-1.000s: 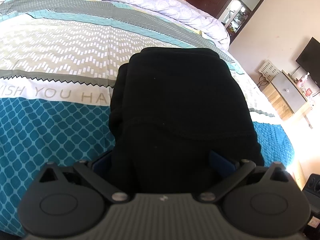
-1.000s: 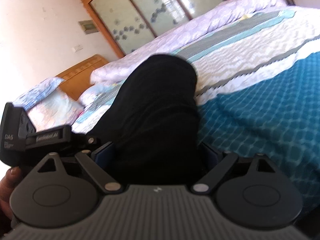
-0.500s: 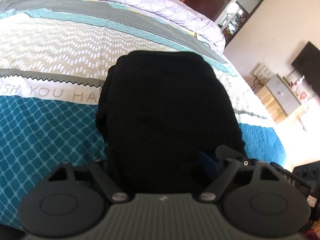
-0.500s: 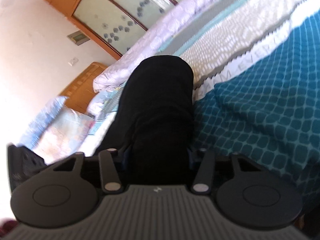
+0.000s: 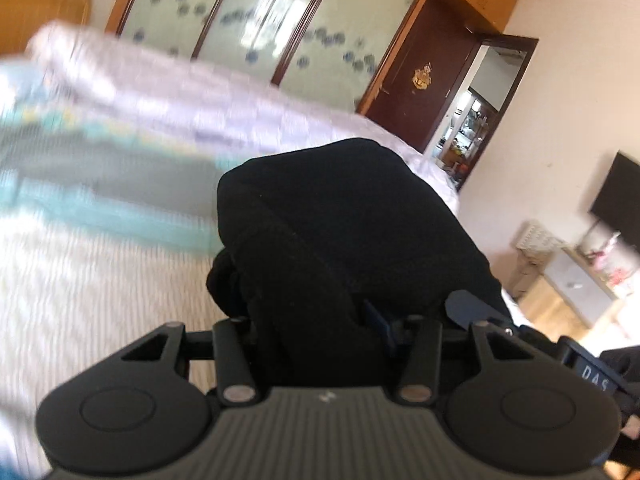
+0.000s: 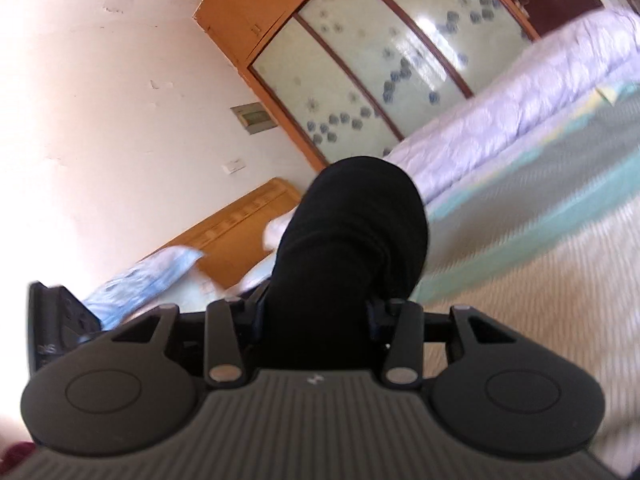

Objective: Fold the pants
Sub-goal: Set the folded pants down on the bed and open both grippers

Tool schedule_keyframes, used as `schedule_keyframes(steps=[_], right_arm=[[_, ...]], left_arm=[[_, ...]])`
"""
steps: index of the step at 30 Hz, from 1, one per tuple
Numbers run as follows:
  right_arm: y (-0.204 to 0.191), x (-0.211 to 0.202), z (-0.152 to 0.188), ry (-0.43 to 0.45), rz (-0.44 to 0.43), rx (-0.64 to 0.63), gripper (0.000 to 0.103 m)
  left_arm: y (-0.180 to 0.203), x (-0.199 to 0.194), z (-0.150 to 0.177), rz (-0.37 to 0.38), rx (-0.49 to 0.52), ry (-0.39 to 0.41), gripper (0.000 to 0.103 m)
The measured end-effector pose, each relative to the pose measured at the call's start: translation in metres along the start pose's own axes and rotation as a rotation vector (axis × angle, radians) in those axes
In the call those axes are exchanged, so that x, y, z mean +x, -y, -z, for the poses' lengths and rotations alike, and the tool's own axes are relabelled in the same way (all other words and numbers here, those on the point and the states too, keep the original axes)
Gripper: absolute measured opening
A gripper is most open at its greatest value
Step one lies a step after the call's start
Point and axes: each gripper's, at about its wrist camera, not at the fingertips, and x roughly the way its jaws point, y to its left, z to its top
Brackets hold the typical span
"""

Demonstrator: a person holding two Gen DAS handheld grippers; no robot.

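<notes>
Pants (image 5: 352, 232), black and bundled, fill the centre of both wrist views, raised above the patterned bedspread (image 5: 80, 264), which is blurred. Your left gripper (image 5: 320, 320) points across the bed toward the glass-fronted wardrobe (image 5: 280, 20) and the dark door (image 5: 424, 76); its fingers are drawn in narrow and clamp a thick fold of the black cloth, which bulges out past them. Beside it, at the right edge of this view, part of the other tool shows, touching the same bundle. Your right gripper (image 6: 316, 316) is tilted, so that the wardrobe (image 6: 360, 72) and the wooden headboard (image 6: 240, 236) lean across the picture; its fingers too are narrow and pinch the pants (image 6: 352, 240), whose rounded end stands up ahead of them. A lilac quilt (image 6: 512, 128) lies along the far side of the bed.
</notes>
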Motion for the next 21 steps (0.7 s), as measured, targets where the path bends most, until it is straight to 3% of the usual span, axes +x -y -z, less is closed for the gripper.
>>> schedule_keyframes(steps=[3,7,8,9,10,11,15,18,21], right_arm=[[0.046,0.053,-0.011,-0.017,0.092,0.063,0.046],[0.111,0.116,0.01,-0.117,0.308,0.093,0.048],[0.128,0.128,0.02,-0.168,0.377,0.127,0.061],[0.142,0.129,0.031,-0.163,0.372,0.171,0.067],[0.148,0.124,0.034,-0.131,0.331,0.207,0.067],[0.147,0.121,0.031,-0.134,0.326,0.21,0.068],[0.129,0.107,0.03,-0.115,0.369,0.171,0.073],[0.095,0.075,0.035,-0.079,0.373,0.081,0.072],[0.058,0.029,0.048,-0.085,0.386,0.007,0.074]], left_arm=[[-0.008,0.07,-0.024,-0.069,0.027,-0.023,0.046],[-0.035,0.177,-0.02,-0.17,-0.021,-0.16,0.046],[-0.042,0.201,-0.011,-0.202,-0.043,-0.211,0.053],[-0.046,0.212,-0.001,-0.229,-0.057,-0.213,0.062],[-0.048,0.213,0.008,-0.239,-0.059,-0.156,0.073],[-0.045,0.211,0.012,-0.242,-0.041,-0.121,0.078],[-0.033,0.196,0.012,-0.26,0.01,-0.126,0.078],[-0.022,0.146,0.008,-0.302,0.019,-0.071,0.077],[-0.008,0.091,0.021,-0.349,0.075,-0.047,0.087]])
